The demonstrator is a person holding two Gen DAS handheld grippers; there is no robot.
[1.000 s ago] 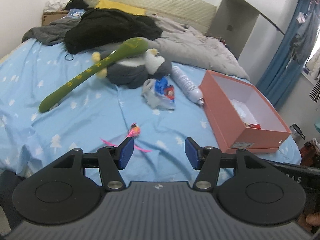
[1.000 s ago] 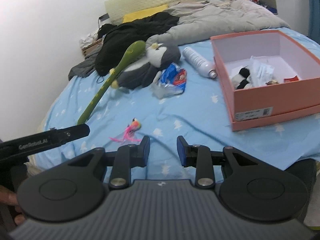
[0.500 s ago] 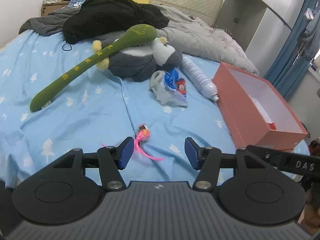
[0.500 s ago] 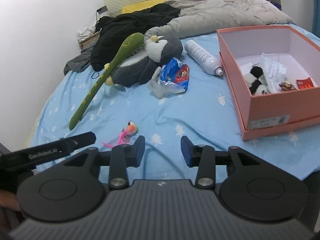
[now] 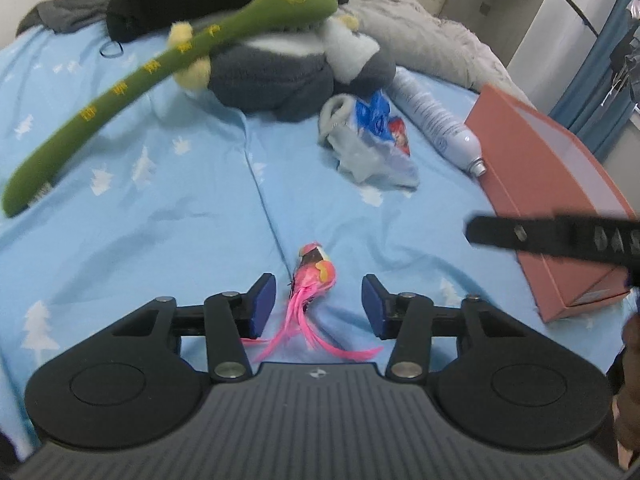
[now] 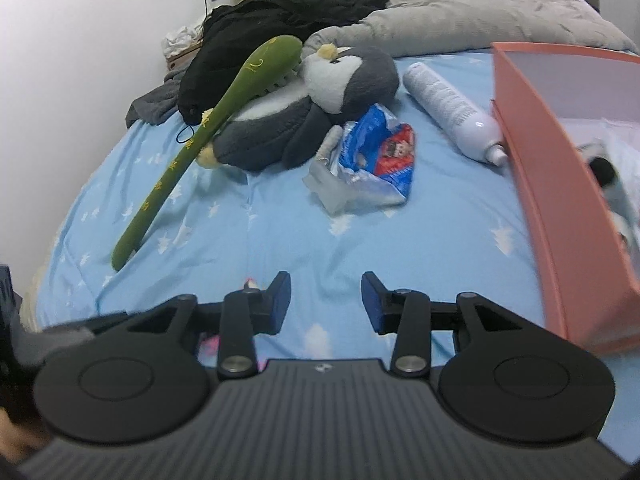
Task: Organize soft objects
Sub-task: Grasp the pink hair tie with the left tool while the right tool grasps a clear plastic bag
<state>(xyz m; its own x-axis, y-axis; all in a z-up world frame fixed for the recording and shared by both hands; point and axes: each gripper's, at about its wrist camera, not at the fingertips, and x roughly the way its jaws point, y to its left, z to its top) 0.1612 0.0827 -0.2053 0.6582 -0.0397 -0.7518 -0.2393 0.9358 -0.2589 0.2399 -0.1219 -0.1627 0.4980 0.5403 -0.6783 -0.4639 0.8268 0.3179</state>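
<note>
A small pink feathered bird toy (image 5: 314, 276) lies on the blue bedsheet (image 5: 160, 220), right between the blue pads of my left gripper (image 5: 319, 300). Its jaws are closing, and neither pad touches the toy. My right gripper (image 6: 326, 300) hovers open over bare sheet, nothing between its pads; only a sliver of the bird toy (image 6: 251, 282) shows behind its left finger. Further back lie a grey penguin plush (image 6: 320, 96) and a long green plush stick (image 6: 208, 136) leaning across it. An orange box (image 6: 560, 200) stands at the right.
A crumpled blue snack bag (image 6: 368, 160) and a white spray bottle (image 6: 452, 108) lie between the penguin and the box. Black clothing (image 6: 288, 16) and a grey duvet (image 6: 480, 8) pile up at the bed's head. The box holds small items (image 6: 612, 184).
Both grippers have come forward and lower over the bed. The pink bird toy now sits between the left pads, which have narrowed. The right pads stand a little wider than a second ago.
</note>
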